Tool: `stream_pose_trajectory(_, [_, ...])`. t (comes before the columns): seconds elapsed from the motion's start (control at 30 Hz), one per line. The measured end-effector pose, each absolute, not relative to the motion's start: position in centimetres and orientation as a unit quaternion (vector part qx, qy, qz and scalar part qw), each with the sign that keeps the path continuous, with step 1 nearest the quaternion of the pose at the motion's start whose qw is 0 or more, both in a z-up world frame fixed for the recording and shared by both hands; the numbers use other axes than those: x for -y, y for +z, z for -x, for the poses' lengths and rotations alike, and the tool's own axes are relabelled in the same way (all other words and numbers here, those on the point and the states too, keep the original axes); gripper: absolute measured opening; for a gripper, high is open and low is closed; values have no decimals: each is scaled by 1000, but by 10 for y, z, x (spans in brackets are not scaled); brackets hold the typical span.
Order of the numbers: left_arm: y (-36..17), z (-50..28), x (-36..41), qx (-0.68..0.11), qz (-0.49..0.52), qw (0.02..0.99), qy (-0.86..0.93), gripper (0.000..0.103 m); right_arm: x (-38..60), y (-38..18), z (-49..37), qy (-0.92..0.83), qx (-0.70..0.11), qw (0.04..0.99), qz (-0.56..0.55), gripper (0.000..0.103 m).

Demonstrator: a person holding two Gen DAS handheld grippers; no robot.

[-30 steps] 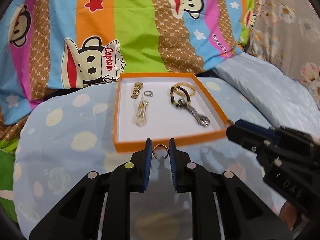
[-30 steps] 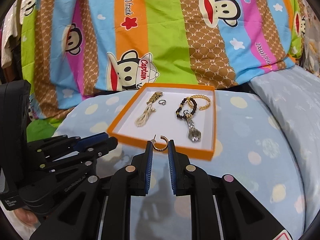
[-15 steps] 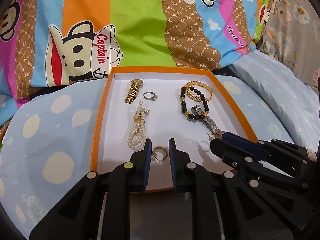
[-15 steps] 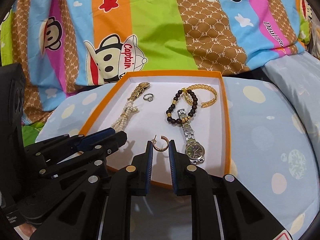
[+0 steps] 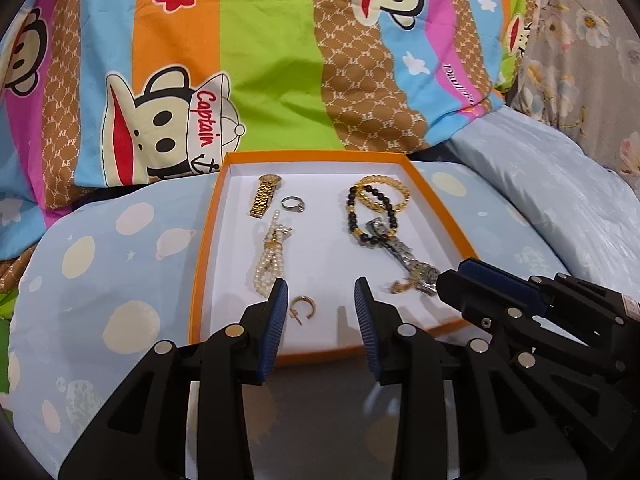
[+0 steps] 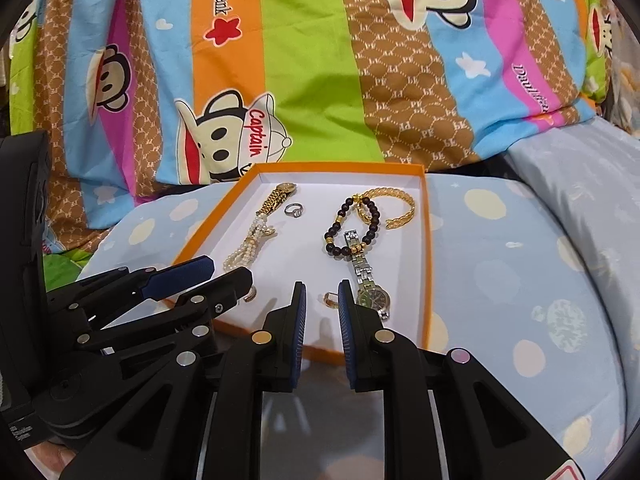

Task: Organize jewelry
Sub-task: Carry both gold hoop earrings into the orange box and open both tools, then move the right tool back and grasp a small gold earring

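Two gold hoop earrings (image 5: pixel 303 309), orange box (image 5: pixel 204 248)

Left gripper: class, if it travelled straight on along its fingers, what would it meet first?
Probably the gold hoop earring on the white tray floor. The left gripper is opening, pads clear of it; depth is uncertain.

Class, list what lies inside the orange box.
Inside the orange box: gold watch, ring, pearls, bead bracelet, gold bangle, silver watch, earring. The right claw partly covers another.

earring (image 5: pixel 303 309) in tray (image 5: pixel 203 240), before pearl strand (image 5: pixel 271 258)
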State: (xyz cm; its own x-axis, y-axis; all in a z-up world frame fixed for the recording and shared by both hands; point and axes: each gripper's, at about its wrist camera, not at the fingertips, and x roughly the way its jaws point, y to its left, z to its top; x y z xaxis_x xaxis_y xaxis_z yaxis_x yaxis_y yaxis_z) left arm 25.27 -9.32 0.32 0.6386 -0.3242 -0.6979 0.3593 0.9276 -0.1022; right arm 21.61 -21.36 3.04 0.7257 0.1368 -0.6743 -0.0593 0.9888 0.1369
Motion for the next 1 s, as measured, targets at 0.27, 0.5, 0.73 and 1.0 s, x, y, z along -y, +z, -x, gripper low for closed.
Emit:
stream_pose_trajectory(0.27, [24, -202, 99, -369, -27, 903, -218, 37, 218, 53, -154, 47, -338, 938, -57, 19])
stream_pose_trajectory(0.5, [29, -151, 83, -363, -30, 903, -229, 46, 221, 50, -89, 50, -338, 937, -68, 29])
stream_pose_trajectory(0.73, [5, -107, 44, -388, -23, 896, -215, 47, 204, 17, -28, 69, -377, 922, -52, 29])
stream_pose_trajectory(1.0, [-18, -77, 7, -413, -6, 890, -194, 47, 153, -5, 7, 127, -404, 905, -29, 29])
